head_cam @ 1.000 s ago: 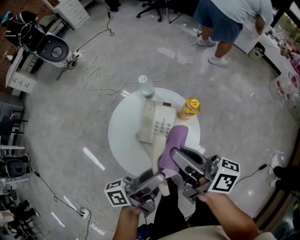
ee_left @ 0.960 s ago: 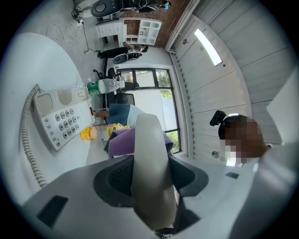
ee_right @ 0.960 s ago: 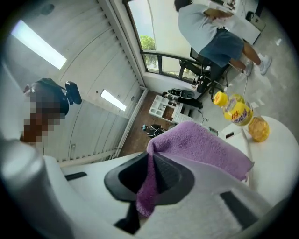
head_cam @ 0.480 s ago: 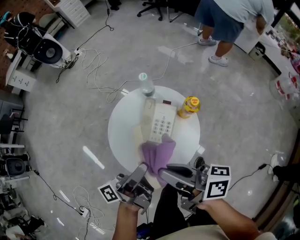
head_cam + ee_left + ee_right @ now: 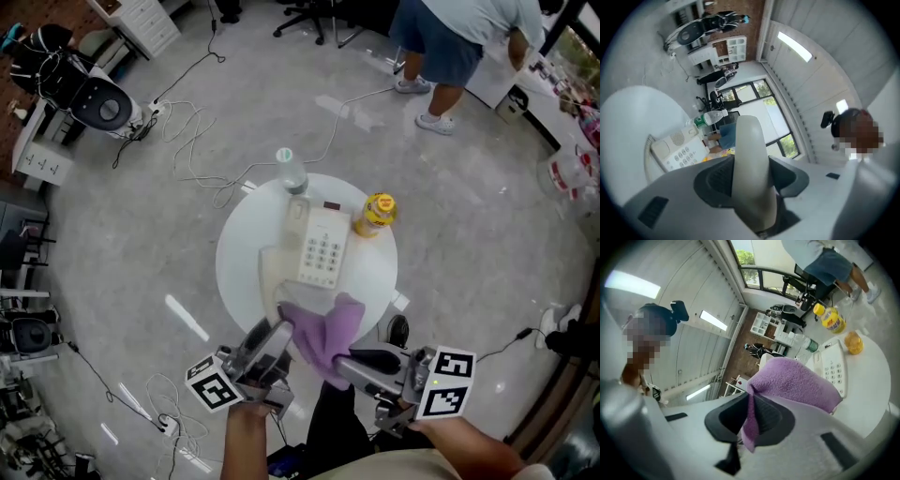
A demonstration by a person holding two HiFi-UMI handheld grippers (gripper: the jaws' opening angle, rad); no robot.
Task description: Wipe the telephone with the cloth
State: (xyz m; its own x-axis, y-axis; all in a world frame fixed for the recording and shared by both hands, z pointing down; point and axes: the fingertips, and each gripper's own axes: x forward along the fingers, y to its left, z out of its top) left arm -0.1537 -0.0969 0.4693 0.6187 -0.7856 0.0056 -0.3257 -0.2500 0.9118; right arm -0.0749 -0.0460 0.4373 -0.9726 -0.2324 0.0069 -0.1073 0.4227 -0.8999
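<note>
The cream telephone base (image 5: 323, 248) lies on the round white table (image 5: 242, 246), its keypad facing up. My left gripper (image 5: 270, 345) is shut on the cream handset (image 5: 272, 277), which reaches from the jaws out over the table left of the base. The left gripper view shows the handset (image 5: 749, 159) clamped between both jaws, with the base (image 5: 677, 150) beyond it. My right gripper (image 5: 354, 361) is shut on the purple cloth (image 5: 323, 326), which hangs at the table's near edge beside the handset's near end. In the right gripper view a fold of cloth (image 5: 797, 380) is pinched between the jaws.
A clear water bottle (image 5: 292, 174) and a yellow bottle (image 5: 378, 215) stand at the table's far side. Cables (image 5: 202, 141) trail over the grey floor. A person (image 5: 459, 37) stands at the back right, and a white cabinet (image 5: 141, 23) sits at the back left.
Both grippers have drawn back toward the near edge of the table. The cloth has slid off the telephone's near end, and the handset has swung to the left of the base.
</note>
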